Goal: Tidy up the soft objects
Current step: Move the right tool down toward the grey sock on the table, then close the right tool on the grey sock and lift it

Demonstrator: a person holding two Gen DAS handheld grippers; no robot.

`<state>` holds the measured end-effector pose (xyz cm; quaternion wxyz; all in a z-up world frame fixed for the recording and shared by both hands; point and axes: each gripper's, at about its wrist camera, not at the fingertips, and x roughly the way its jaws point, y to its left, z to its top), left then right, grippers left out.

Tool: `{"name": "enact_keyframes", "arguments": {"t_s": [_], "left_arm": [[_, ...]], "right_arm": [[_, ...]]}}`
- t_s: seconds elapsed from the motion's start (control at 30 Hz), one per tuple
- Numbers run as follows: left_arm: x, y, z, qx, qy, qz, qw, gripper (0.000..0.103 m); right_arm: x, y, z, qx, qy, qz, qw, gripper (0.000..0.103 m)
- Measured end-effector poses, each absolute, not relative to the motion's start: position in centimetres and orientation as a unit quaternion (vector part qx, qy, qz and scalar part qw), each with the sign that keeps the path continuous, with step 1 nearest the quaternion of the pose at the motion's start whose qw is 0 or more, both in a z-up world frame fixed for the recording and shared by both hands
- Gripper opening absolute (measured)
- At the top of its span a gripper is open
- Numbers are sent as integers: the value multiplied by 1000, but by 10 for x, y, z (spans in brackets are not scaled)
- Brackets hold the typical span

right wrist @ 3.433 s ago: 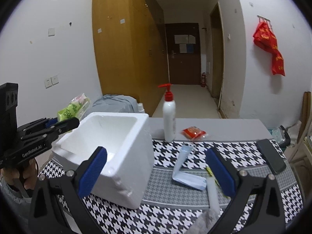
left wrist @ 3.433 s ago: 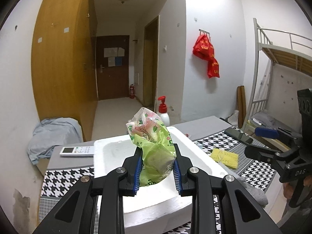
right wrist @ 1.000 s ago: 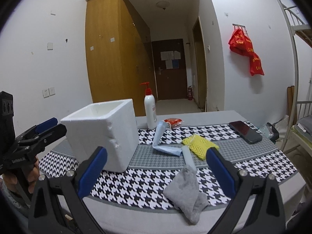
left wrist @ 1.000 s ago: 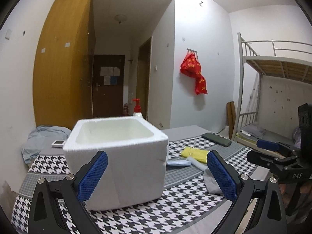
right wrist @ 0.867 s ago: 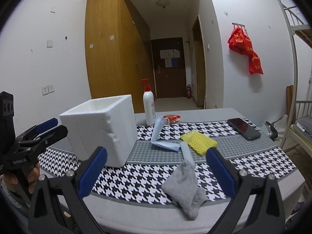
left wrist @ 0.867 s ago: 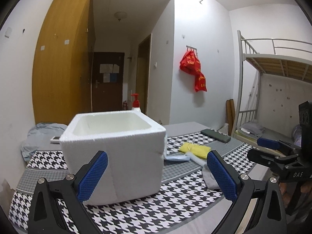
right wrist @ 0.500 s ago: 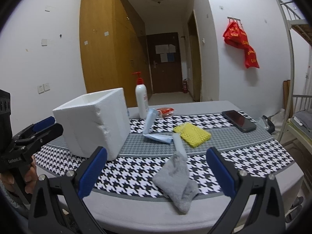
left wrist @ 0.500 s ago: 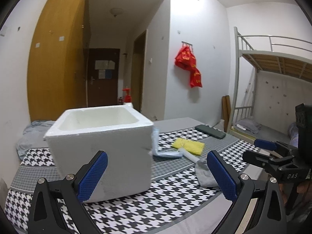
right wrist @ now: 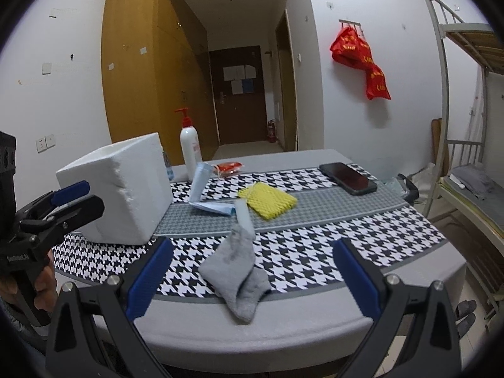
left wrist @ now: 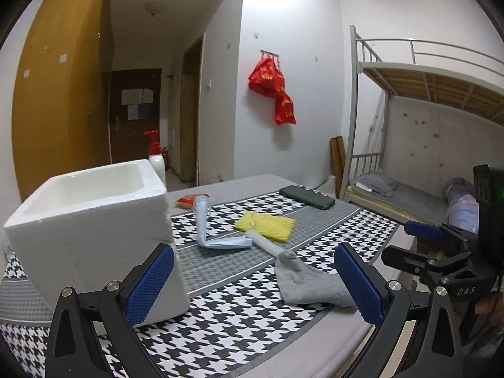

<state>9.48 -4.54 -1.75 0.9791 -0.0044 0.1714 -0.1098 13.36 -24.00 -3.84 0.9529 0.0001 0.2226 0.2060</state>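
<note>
With both grippers spread wide and holding nothing, the step in hand looks like picking the next soft item for the foam box (left wrist: 91,220). Left gripper (left wrist: 252,283) hangs low at the near edge of the worktop (right wrist: 362,220), box just beside its left finger. Right gripper (right wrist: 249,277) faces the grey sock (right wrist: 236,271), which lies crumpled near the front edge, between its fingers in that view but not touched.

Behind the sock: a pale tube (right wrist: 244,214) touching its far tip, a yellow mesh sleeve (right wrist: 267,203), a bent blue mask (right wrist: 204,192). Farther back a red packet (right wrist: 230,166), a pump bottle (right wrist: 190,145) and a phone (right wrist: 348,178) well to the right. Box interior mostly hidden from both views, so contents cannot be told.

Judgement: sock is the closest target. Next move calls for the right gripper to drop and move forward so its fingers straddle the sock's bunched middle, close, lift, carry left over the box rim. Risk: limp fabric slipping out or dragging the tube along.
</note>
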Motion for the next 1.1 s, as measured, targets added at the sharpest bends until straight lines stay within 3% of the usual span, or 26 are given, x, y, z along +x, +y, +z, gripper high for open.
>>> {"name": "enact_keyframes", "arguments": {"t_s": [0.9,1.0,1.1], "left_arm": [[129,-53,-44,0,216,-70,974,102],[131,-52,-44,-4,220,-68,973,102],[134,-54,-44,-1,224,-63,973,102]], "right_arm": [[183,-217,-93,-26,296,301,906,102],[184,-212,-96,-41,300,315,900,94],[190,-208,-101,-49,311,323,893,76]]}}
